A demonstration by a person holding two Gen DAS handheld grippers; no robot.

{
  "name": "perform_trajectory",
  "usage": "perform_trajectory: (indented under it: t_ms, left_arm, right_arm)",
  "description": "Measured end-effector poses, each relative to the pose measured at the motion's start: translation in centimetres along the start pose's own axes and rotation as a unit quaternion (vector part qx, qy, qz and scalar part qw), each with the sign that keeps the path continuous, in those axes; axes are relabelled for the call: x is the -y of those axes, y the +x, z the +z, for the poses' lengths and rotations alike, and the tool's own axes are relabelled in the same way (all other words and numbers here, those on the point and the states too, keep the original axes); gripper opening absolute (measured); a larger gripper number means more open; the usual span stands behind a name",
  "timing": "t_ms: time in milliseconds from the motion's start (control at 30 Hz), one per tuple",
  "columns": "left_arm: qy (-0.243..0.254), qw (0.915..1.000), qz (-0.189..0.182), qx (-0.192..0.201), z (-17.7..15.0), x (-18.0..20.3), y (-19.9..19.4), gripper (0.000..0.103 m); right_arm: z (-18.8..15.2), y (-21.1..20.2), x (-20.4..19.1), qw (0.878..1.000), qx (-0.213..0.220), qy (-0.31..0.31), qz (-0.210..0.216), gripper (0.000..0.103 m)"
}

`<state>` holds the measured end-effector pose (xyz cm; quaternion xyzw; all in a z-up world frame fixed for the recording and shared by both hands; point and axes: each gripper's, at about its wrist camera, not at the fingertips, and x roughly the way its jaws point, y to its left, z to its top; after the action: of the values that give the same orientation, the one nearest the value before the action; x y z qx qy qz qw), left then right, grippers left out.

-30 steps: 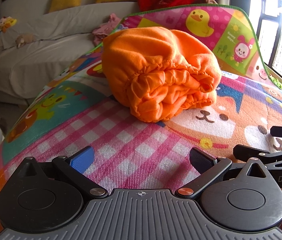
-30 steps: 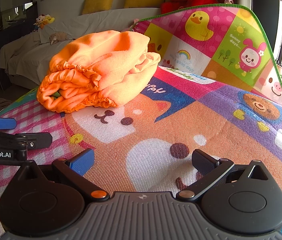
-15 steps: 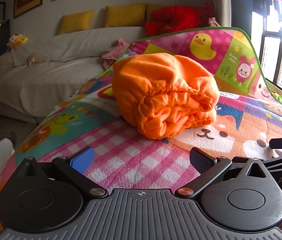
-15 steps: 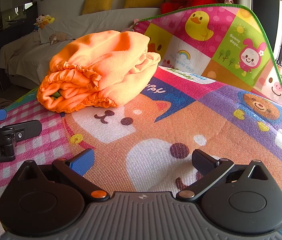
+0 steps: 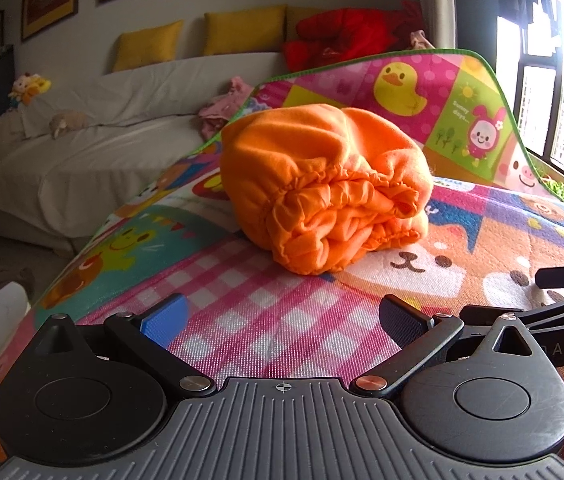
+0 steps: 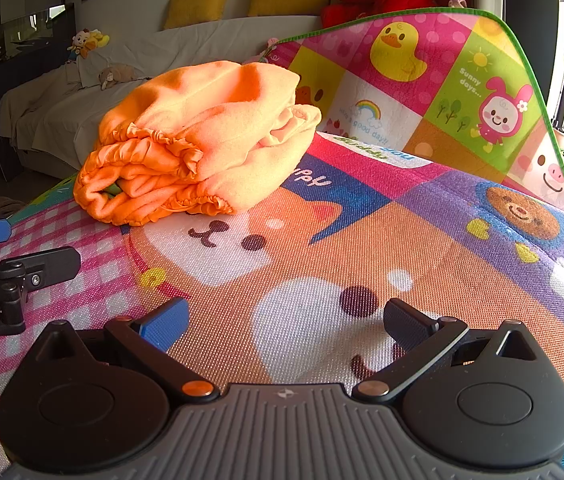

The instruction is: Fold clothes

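The orange garment (image 5: 321,184) hides the play mat (image 5: 266,320) beneath and behind it. The right gripper (image 5: 561,292) is cut by the picture's edge, its printed word only partly readable.

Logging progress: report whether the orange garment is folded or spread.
Folded. The orange garment sits as a compact, layered bundle on the play mat, its gathered elastic edges stacked at one end; neither gripper touches it.

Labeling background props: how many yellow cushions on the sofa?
3 visible. One cushion on the left, a second cushion in the middle, and a third cushion partly hidden by the red plush. More may be hidden behind it.
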<state>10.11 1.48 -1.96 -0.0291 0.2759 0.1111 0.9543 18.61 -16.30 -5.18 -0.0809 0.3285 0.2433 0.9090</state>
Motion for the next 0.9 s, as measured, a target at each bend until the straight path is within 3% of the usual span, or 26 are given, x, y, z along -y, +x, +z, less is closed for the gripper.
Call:
perform_trajectory:
  t_ms: [900]
  left_arm:
    - [0.003,1.0,-0.002,-0.008,-0.07,-0.04,0.14,0.103]
  right_arm:
    - [0.0,-0.01,0.01,1.0,0.0,0.0,0.0,0.103]
